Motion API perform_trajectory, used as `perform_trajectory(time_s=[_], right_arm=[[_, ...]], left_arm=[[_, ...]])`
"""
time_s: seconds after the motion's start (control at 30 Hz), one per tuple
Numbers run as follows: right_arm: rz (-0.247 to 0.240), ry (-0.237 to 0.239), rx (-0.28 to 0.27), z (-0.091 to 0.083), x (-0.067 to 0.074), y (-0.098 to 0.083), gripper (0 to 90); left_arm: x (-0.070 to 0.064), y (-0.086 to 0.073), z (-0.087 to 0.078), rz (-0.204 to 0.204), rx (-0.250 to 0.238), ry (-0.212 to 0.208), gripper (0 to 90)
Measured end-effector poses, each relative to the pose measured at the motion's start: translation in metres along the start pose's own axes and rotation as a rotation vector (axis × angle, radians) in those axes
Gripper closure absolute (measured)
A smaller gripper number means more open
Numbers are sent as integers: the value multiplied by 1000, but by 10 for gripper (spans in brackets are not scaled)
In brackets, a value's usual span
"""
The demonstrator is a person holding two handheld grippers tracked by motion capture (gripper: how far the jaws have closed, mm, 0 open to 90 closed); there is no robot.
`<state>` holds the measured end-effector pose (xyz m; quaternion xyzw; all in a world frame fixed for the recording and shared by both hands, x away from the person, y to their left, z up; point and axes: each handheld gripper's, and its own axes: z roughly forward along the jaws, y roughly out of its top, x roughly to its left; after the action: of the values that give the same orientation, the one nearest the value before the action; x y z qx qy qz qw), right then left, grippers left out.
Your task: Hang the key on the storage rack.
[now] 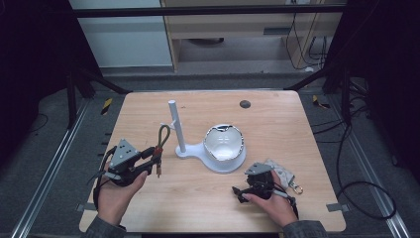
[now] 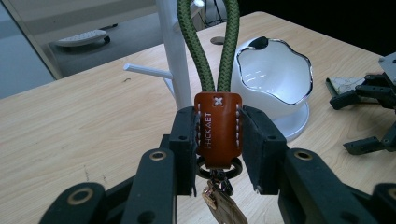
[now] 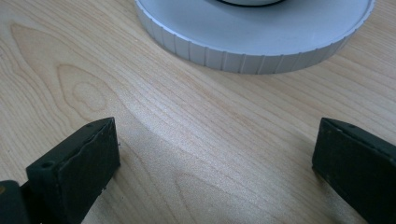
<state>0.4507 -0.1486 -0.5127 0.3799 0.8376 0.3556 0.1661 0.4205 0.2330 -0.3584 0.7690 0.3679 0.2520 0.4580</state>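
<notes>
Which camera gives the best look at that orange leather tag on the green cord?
The left gripper view: the orange leather tag sits close up, clamped by the left gripper. In the high view it is a tiny reddish speck.

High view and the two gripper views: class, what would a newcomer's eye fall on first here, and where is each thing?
First, the key strap: its orange leather tab is clamped in the left claw, with the green cord loop rising toward the white stand. Next, the shiny white bowl on the stand's round base at the table's middle. The right claw rests open on the wood near the base.
</notes>
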Motion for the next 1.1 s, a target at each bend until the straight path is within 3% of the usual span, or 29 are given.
perform_trajectory(time_s=[0.37, 0.7, 1.1], right_arm=[[0, 0, 0, 0, 0, 0, 8], [-1, 0, 0, 0, 0, 0, 8], [-2, 0, 0, 0, 0, 0, 8]], left_arm=[[1, 6, 7, 3, 3, 3, 664], [5, 11, 30, -8, 22, 13, 663], [6, 8, 46, -25, 36, 14, 663]])
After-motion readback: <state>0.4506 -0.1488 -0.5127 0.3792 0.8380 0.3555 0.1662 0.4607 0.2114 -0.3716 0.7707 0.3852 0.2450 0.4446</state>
